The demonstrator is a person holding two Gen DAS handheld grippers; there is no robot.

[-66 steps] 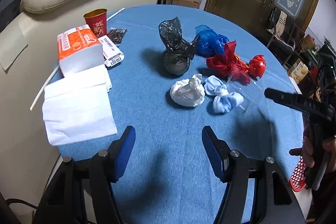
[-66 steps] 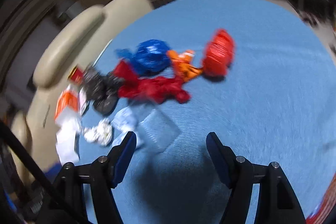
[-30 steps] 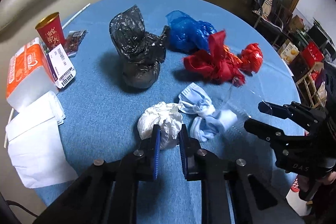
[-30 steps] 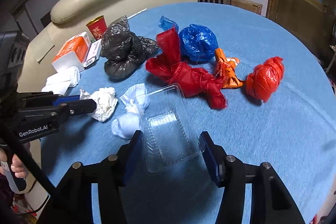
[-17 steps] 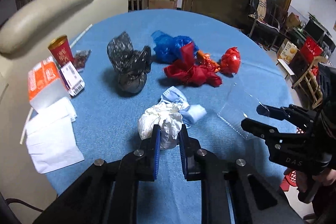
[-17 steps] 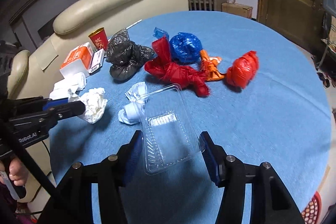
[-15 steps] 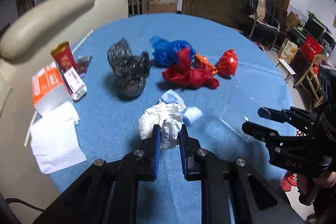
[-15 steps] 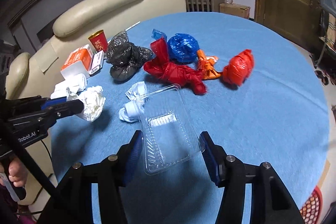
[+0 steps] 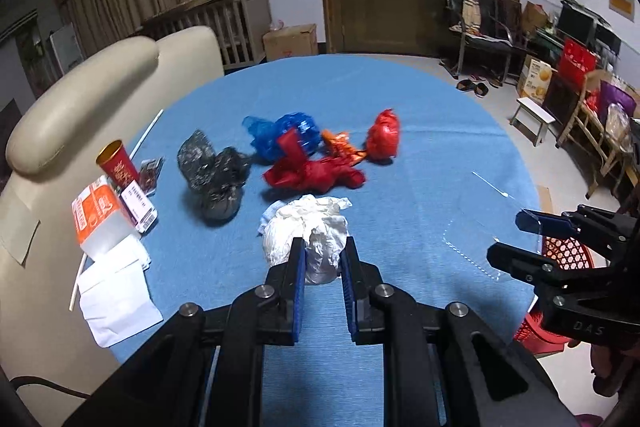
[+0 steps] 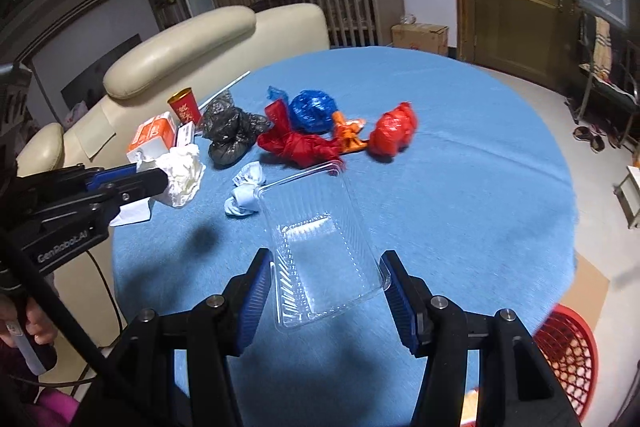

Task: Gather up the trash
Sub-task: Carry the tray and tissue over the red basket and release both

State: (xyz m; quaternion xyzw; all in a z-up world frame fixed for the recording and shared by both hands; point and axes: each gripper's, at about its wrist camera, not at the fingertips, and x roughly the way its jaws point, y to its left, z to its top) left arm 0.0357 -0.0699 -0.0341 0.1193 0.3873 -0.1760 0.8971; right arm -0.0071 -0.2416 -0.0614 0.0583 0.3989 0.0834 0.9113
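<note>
My left gripper (image 9: 322,259) is shut on a crumpled white paper wad (image 9: 310,233) and holds it above the blue round table (image 9: 420,131); the wad also shows in the right wrist view (image 10: 182,173). My right gripper (image 10: 326,273) is shut on a clear plastic tray (image 10: 320,235), held above the table; the tray is faint in the left wrist view (image 9: 476,223). On the table lie a black bag (image 9: 212,183), a blue bag (image 9: 288,135), a red bag (image 9: 316,173), an orange bag (image 10: 348,135), a red-orange ball (image 9: 384,139) and light-blue wads (image 10: 246,193).
A red mesh basket (image 10: 568,359) stands on the floor by the table's near right edge. A red cup (image 9: 118,163), a tissue pack (image 9: 98,215) and white napkins (image 9: 116,295) sit at the table's left. A cream sofa (image 9: 80,99) stands behind the table.
Both grippers have risen and pulled back from the table with their loads. The trash pile looks farther away, and the red basket has come into the right wrist view.
</note>
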